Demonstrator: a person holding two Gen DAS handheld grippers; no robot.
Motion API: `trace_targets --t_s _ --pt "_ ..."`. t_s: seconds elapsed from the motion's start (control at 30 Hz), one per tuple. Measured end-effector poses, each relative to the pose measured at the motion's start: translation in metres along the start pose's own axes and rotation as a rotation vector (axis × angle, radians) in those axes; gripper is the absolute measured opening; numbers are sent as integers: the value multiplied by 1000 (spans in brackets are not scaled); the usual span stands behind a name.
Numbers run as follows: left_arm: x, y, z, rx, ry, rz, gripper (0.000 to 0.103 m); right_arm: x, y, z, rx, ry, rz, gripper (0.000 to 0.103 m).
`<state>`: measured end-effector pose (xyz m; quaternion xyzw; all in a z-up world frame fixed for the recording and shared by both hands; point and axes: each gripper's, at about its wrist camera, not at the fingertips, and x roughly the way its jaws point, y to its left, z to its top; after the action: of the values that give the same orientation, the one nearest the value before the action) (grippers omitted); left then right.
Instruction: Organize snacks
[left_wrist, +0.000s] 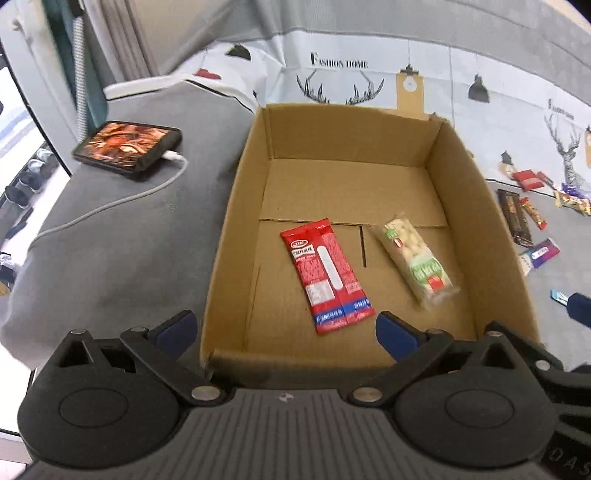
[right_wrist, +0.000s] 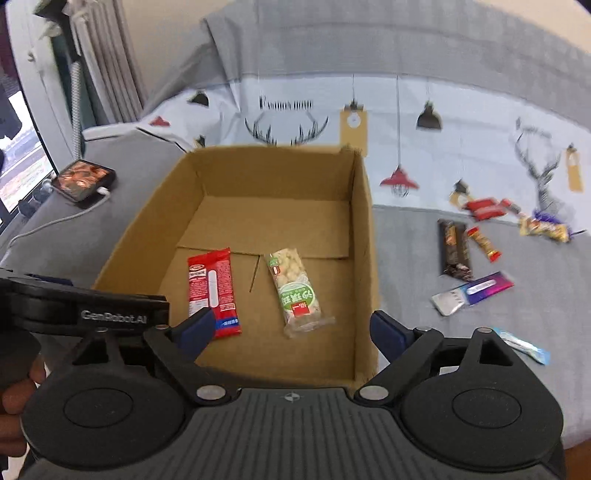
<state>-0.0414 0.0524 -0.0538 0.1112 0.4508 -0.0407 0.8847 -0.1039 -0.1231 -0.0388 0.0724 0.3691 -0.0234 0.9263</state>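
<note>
An open cardboard box (left_wrist: 458, 192) (right_wrist: 364, 229) sits on a grey bed. Inside it lie a red snack packet (left_wrist: 327, 275) (right_wrist: 214, 288) and a clear green-labelled peanut packet (left_wrist: 417, 264) (right_wrist: 297, 291). My left gripper (left_wrist: 284, 330) is open and empty over the box's near edge. My right gripper (right_wrist: 291, 330) is open and empty over the box's near right corner. Loose snacks lie on the bed right of the box: a dark brown bar (right_wrist: 454, 253), a purple and silver packet (right_wrist: 472, 291), a small orange bar (right_wrist: 484, 243), a red packet (right_wrist: 485, 208) and a blue-white packet (right_wrist: 524, 345).
A phone (left_wrist: 127, 149) (right_wrist: 83, 181) on a white charging cable (left_wrist: 110, 206) lies on the bed left of the box. A printed cloth with antlers and lamps (right_wrist: 406, 122) covers the back. A window and curtain stand at the far left. The left gripper's body (right_wrist: 85, 306) shows in the right wrist view.
</note>
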Motion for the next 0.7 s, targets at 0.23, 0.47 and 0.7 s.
trace_targets --t_s 0.23,0.47,0.7 --pt "-50 1 -24 -3 -87 22 103 -52 5 -14 -40 -74 10 93" --pt "-83 -1 -42 0 -135 22 103 -85 5 -23 -40 -125 11 94" --pt "-107 -5 -50 15 -188 29 103 -112 4 -32 -38 -177 7 95"
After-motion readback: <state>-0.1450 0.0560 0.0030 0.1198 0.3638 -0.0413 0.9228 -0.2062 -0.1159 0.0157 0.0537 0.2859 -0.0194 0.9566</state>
